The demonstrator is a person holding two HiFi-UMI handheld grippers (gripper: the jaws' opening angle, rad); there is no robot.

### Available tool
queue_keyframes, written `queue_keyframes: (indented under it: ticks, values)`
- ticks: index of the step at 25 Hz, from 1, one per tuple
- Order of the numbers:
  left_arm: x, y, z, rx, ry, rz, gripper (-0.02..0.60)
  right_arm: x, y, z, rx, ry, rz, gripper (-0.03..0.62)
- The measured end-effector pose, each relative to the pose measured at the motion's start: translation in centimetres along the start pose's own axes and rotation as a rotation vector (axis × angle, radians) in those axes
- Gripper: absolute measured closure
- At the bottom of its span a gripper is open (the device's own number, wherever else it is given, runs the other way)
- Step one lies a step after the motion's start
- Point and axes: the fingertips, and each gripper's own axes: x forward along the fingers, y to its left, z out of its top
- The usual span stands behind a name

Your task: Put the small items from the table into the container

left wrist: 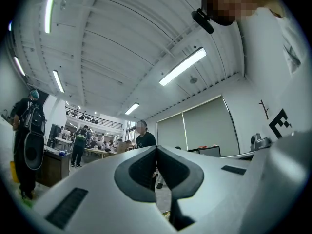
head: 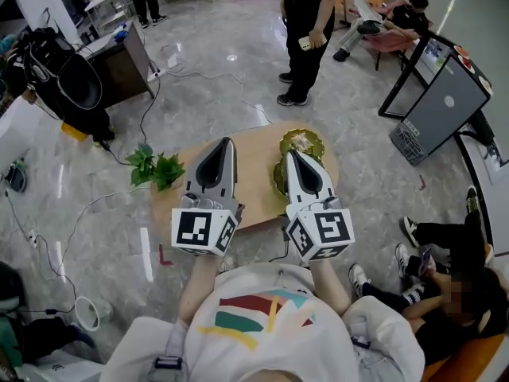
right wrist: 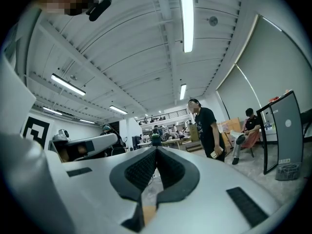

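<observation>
Standing on open grey floor, the small round table [head: 256, 169] has free room at its far side, with a leafy plant [head: 155, 168] at its left edge, a cable [head: 208, 75] on the floor beyond and a person [head: 306, 30] standing farther off. The gold container [head: 301, 142] sits at the table's far right, its rim ruffled, with something pale inside, partly hidden behind the right gripper [head: 291, 153]. Both tools are held side by side over the table, pointing away about level, and the left gripper [head: 227, 142] and the right one each have jaws pressed together on nothing.
</observation>
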Motion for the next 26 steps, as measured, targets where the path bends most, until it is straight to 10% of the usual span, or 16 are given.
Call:
queue_keyframes:
  ticks: [26]
  values:
    - [-2.6,2.3,-2.0,-0.047,0.002,0.026,0.574,1.1,3.1,-3.3,-0.136,0.088,0.029,0.58]
